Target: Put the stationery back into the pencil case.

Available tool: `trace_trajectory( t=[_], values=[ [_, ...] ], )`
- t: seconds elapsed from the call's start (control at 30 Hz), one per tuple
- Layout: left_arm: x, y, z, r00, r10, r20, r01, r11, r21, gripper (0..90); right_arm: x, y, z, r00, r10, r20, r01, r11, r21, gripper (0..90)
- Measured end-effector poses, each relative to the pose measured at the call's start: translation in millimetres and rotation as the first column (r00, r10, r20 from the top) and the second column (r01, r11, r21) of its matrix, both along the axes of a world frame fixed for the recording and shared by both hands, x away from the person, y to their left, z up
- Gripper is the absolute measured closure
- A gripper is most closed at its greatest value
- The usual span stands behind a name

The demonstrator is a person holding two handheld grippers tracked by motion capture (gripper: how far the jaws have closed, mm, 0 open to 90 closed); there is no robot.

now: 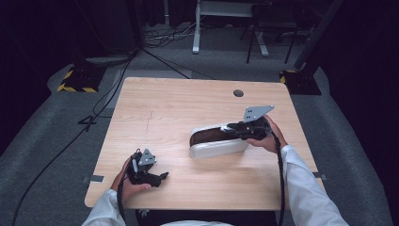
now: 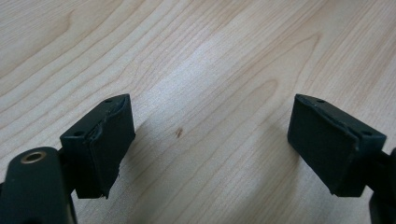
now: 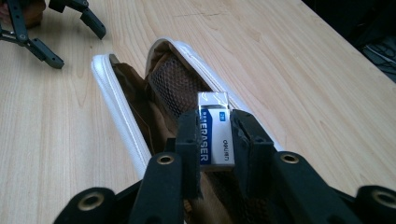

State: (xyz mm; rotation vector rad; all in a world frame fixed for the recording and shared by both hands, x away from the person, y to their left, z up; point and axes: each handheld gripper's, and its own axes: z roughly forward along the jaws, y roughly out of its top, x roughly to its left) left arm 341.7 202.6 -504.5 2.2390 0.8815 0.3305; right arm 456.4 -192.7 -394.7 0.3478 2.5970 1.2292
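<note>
Right gripper [image 3: 214, 140] clenched on an eraser [image 3: 215, 133], its long axis running away along the jaws, far end over the mouth of the open white pencil case [image 3: 116, 100] lying lengthwise on the table [image 1: 188, 99]. Left gripper [image 2: 210, 140] released, jaws wide over bare wood.

White-and-blue eraser [image 3: 213, 130], white pouch [image 3: 122, 112] with brown lining, black tongs [image 3: 213, 140]

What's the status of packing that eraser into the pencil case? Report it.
Done: the white pencil case lies open on the table. In hand: the right gripper is shut on the eraser, held over the case's opening. Left: drop it in. The left gripper rests open.
</note>
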Motion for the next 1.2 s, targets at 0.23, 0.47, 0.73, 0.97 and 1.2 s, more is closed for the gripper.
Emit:
trace_trajectory(
  t=[0.23, 0.47, 0.73, 0.97, 1.2],
  values=[
    [0.0, 0.0, 0.0, 1.0, -0.001, 0.001, 0.001, 1.0, 0.0, 15.3, 5.7, 2.6, -7.4, 0.9997, 0.001, -0.026, -0.002, 1.0, -0.015, 73.9],
    [0.0, 0.0, 0.0, 1.0, 0.0, 0.0, 0.0, 1.0, 0.0, 15.3, 8.9, 5.8, -11.6, 0.9993, -0.008, -0.037, 0.007, 0.999, -0.033, 69.4],
    [0.0, 0.0, 0.0, 1.0, -0.001, 0.0, 0.001, 1.0, 0.0, 15.3, 6.4, 5.3, -11.3, 0.9992, -0.014, -0.038, 0.013, 1.0, -0.027, 65.6],
    [0.0, 0.0, 0.0, 1.0, 0.0, -0.001, 0.0, 1.0, -0.001, 15.3, 0.8, -1.1, -5.9, 0.9986, -0.036, -0.038, 0.035, 0.999, -0.011, 56.0],
    [0.0, 0.0, -0.1, 1.0, 0.0, -0.001, 0.0, 1.0, -0.002, 15.3, -3.8, -10.8, 0.1, 0.9961, -0.086, -0.02, 0.085, 0.996, -0.024, 47.5]
  ],
)
